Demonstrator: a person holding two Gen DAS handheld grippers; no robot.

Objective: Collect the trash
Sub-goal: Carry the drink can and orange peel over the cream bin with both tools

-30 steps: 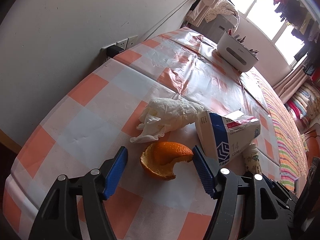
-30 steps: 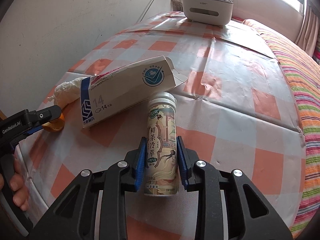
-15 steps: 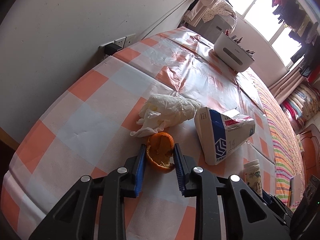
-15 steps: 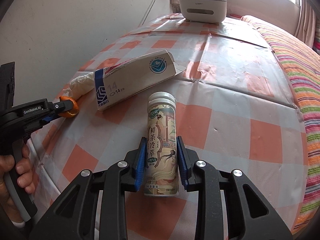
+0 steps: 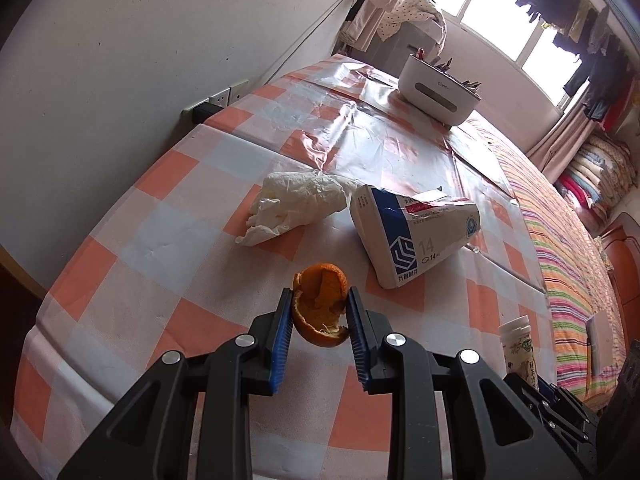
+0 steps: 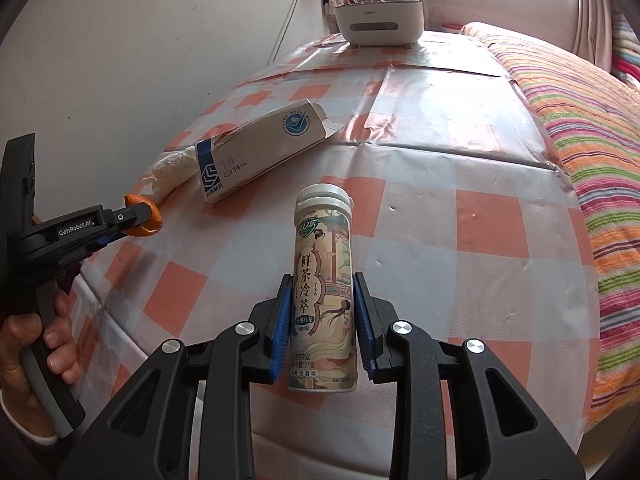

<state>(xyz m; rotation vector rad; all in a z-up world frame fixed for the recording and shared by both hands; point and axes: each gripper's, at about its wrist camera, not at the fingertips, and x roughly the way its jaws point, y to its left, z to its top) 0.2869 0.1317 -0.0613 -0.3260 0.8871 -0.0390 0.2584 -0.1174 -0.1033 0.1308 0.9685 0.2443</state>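
Note:
My left gripper [image 5: 319,312] is shut on an orange peel [image 5: 320,305] and holds it above the checked tablecloth [image 5: 168,240]. My right gripper [image 6: 322,312] is shut on a tea tube with a white cap [image 6: 324,292], held off the table. The tube also shows at the right edge of the left wrist view [image 5: 516,344]. The left gripper with the peel [image 6: 142,222] shows at the left of the right wrist view. A crumpled white tissue [image 5: 298,204] and an opened white and blue carton [image 5: 412,236] lie on the table beyond the peel.
A white organiser box [image 5: 438,90] stands at the table's far end. A wall with a socket strip [image 5: 218,98] runs along the left. A striped bed cover [image 6: 592,128] lies to the right of the table.
My left gripper has shut on the orange peel and lifted it back from the tissue. My right gripper has pulled back and up with the tea tube.

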